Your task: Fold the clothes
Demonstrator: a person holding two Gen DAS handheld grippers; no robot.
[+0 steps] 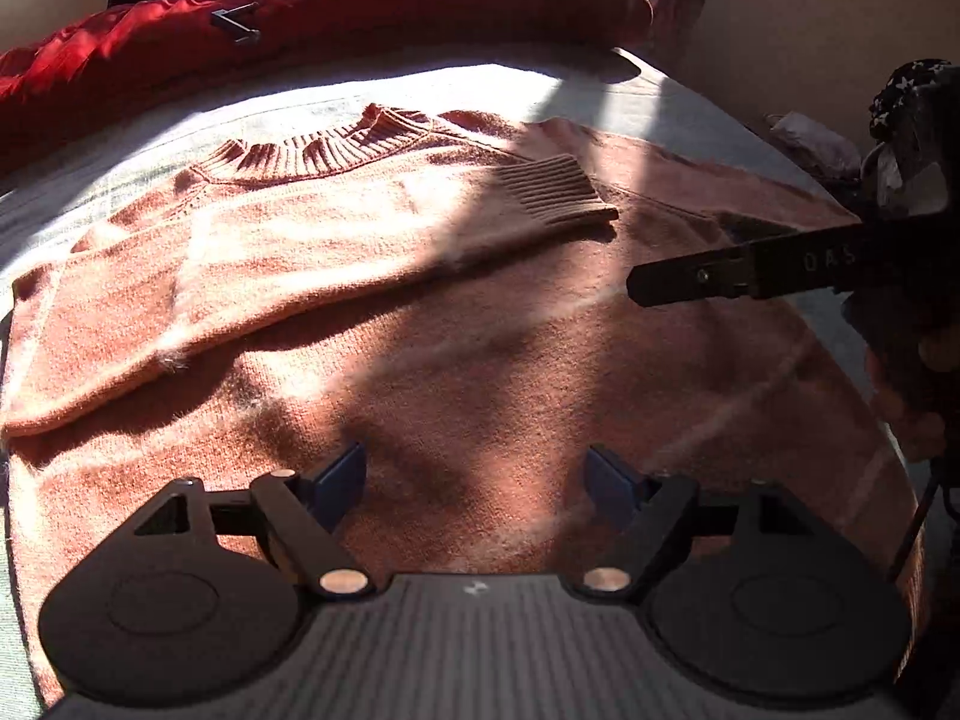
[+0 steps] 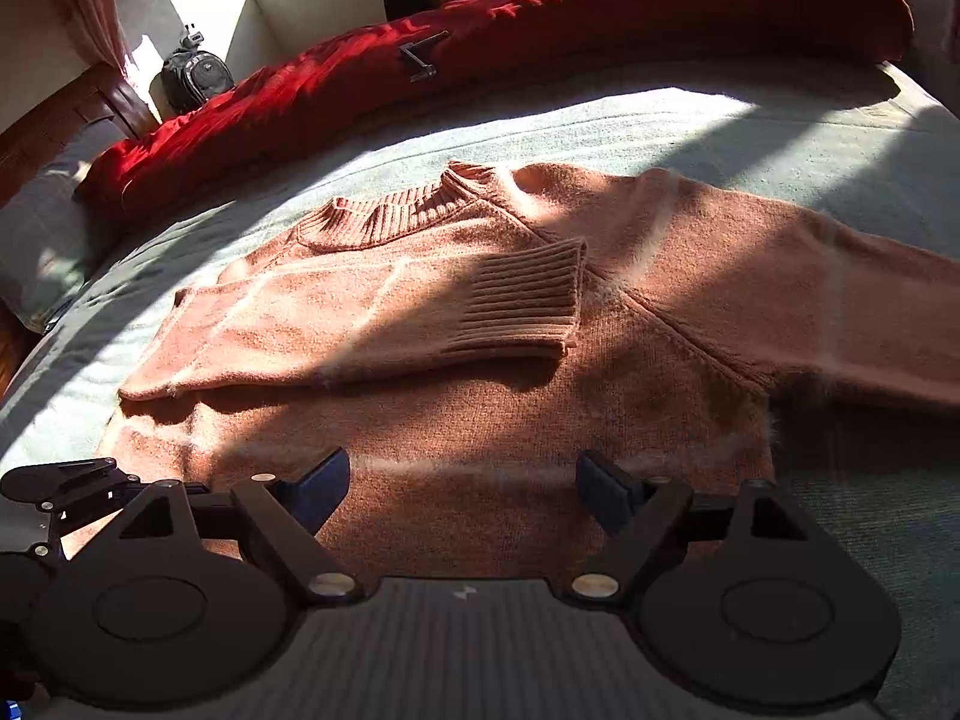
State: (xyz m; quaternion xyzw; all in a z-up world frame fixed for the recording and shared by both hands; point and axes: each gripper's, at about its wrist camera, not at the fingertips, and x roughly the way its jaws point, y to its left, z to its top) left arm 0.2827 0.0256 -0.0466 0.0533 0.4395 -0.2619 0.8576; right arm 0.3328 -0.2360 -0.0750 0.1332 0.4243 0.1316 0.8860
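At the bottom of the left wrist view the left gripper (image 1: 477, 483) hangs over the lower body of the sweater (image 1: 456, 360), jaws spread wide, blue pads apart, nothing between them but knit below. Same in the right wrist view: right gripper (image 2: 462, 489) over the sweater's hem area, jaws wide, gripping nothing. In the left view the right gripper's black finger pokes in from the right edge, a hand (image 1: 906, 414) behind it. Sweater is salmon-pink, lying flat on the bed (image 2: 690, 120) with its pale green sheet, ribbed collar (image 2: 390, 216) at the far end. One sleeve folded across the chest, ribbed cuff (image 2: 528, 300) lying on the body; other sleeve (image 2: 840, 300) stretched straight out to the right edge of the frame. Sun stripes and shadows across the knit. Beyond the sweater a red duvet (image 2: 540, 18) is bunched along the far side, a small dark metal object (image 2: 423, 57) on it. Far left by the window a black backpack (image 2: 195, 81), and a grey pillow (image 2: 48, 216) at the bed's left end
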